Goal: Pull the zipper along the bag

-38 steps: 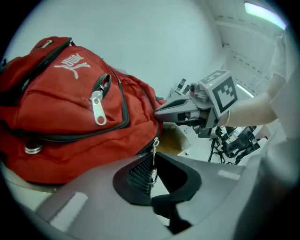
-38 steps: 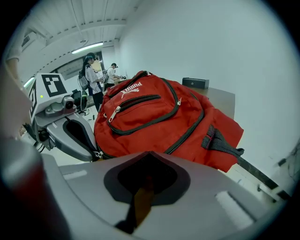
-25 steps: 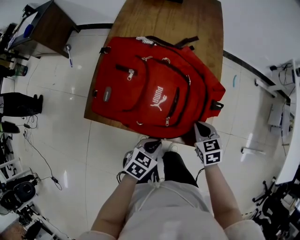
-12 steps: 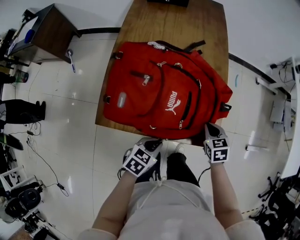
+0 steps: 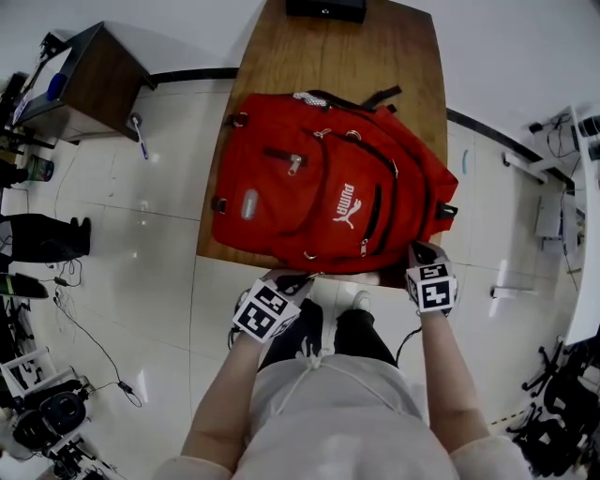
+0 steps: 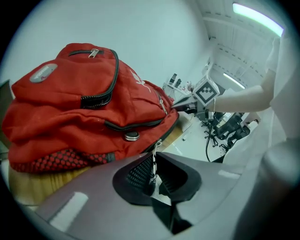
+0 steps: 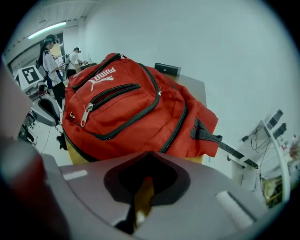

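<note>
Bag (image 5: 328, 202): red backpack, lying flat on the bench (image 5: 347, 56), front pockets up. It covers the near half of the board, and its bottom edge reaches the bench's 6 o'clock edge. A black box (image 5: 323, 9) sits at the bench's 12 o'clock end, well apart from the bag.

Left hand-held gripper (image 5: 296, 279): you hold it at the bag's 6 o'clock edge, pointing down and in toward the bag. In the left gripper view its jaws are clenched on the zipper pull (image 6: 153, 161). The metal pull hangs from the black zip line at the bag's lower seam and runs straight down between the two pads.

Right hand-held gripper (image 5: 419, 249): you hold it at the bag's 4 o'clock corner, touching the bag's edge just beside the black side strap (image 5: 446, 210). In the right gripper view its jaws stand nearly together in a narrow slit. A sliver of red bag fabric sits at the tips and bench wood shows behind it, so this gripper is grasping the bag's edge.

Your legs and shoes show on the floor at 6 o'clock, below the bench edge.
</note>
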`<state>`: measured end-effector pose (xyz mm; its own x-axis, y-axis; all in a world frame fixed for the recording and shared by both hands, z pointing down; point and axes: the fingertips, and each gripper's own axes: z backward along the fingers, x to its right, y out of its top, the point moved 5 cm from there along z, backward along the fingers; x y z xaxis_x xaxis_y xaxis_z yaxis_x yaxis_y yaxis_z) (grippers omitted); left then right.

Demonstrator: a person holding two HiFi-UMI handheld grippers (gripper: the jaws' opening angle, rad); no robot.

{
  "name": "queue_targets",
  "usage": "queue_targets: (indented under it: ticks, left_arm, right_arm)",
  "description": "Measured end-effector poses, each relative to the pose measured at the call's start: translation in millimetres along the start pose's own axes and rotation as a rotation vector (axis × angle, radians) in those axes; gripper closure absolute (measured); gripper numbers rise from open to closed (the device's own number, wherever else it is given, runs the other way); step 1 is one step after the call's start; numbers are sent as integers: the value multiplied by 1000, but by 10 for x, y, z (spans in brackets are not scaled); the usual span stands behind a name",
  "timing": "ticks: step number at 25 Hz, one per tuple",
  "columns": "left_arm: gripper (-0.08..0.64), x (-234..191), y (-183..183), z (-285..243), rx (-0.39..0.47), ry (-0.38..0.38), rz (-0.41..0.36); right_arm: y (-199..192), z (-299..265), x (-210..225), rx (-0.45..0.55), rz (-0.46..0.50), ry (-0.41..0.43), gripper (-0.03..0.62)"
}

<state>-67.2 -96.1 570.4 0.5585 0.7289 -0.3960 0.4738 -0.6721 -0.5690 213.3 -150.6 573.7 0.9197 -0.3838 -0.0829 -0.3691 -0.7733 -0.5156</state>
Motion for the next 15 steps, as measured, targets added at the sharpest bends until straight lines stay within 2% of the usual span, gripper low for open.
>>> queue_targets:
  ticks: [3,7,11,15]
  left_arm:
    - [531,-23,18,59,2,-7,-11]
    - [535,-104,-78,127,-23,26,-36]
    - [543,-150,-145,208,13,18,27]
    - [543,-111,-180,212,-36,47,-52]
  right_arm:
    - [9,-12,-11,-12,10,-6,588]
    - [11,-15,-14,-36,32,-8,588]
    - [20,-20,-20,-34,39,-5,588]
    - [13,-20,-20,-34,46,-10,588]
